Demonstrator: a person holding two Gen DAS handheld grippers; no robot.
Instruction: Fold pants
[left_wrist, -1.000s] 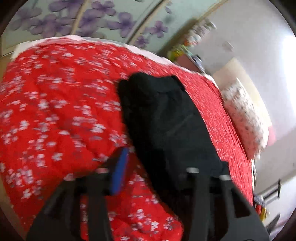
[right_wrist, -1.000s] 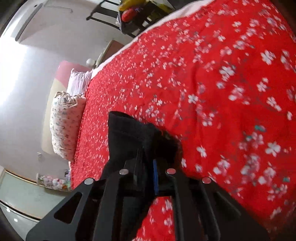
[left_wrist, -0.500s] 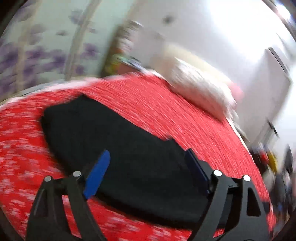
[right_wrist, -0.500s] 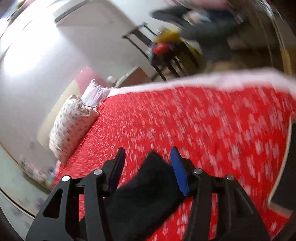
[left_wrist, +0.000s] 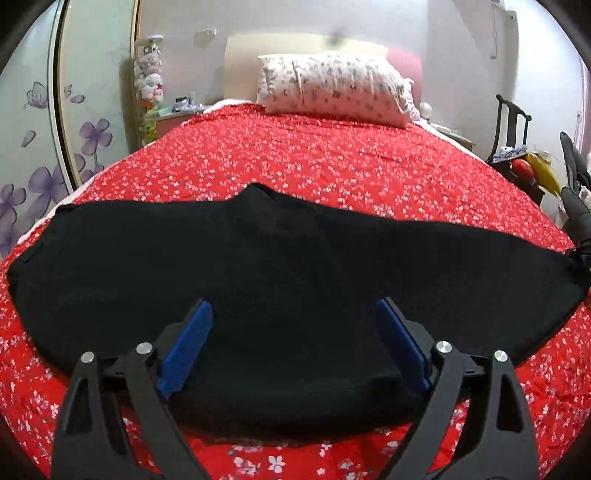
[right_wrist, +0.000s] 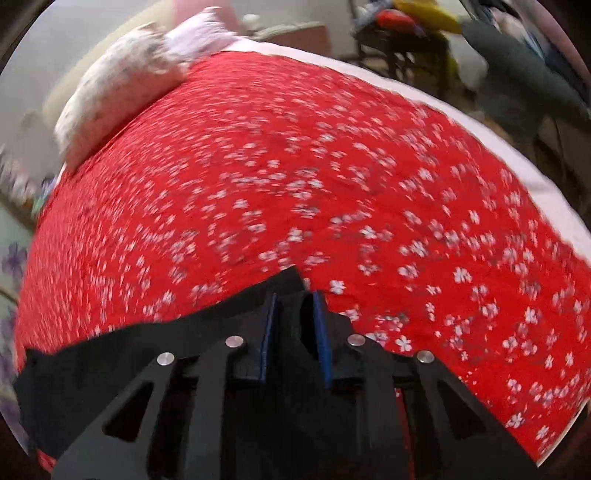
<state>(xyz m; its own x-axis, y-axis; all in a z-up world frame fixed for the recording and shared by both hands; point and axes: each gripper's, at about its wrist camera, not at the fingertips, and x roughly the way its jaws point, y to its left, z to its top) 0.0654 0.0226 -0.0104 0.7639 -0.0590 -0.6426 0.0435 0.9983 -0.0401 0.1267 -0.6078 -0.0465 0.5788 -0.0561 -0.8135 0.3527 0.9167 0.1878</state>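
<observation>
Black pants (left_wrist: 288, 266) lie flat across the red bedspread (left_wrist: 332, 162). Left gripper (left_wrist: 295, 339): jaws just widened, apart over the cloth, gripping nothing. Right gripper (right_wrist: 293, 332): jaws just narrowed, clamped on the pants' end.

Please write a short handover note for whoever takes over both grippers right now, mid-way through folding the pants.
Left gripper: open, jaws have just been opening, poised over the pants, gripping nothing.
Right gripper: jaws have just been closing and pinch one end of the pants.
Pants: black, stretched in a long band across the red bedspread, pillow at the far end.
Done: apparently folded lengthwise, though layers are hard to tell.
Left: probably fold end to end and smooth flat.
</observation>
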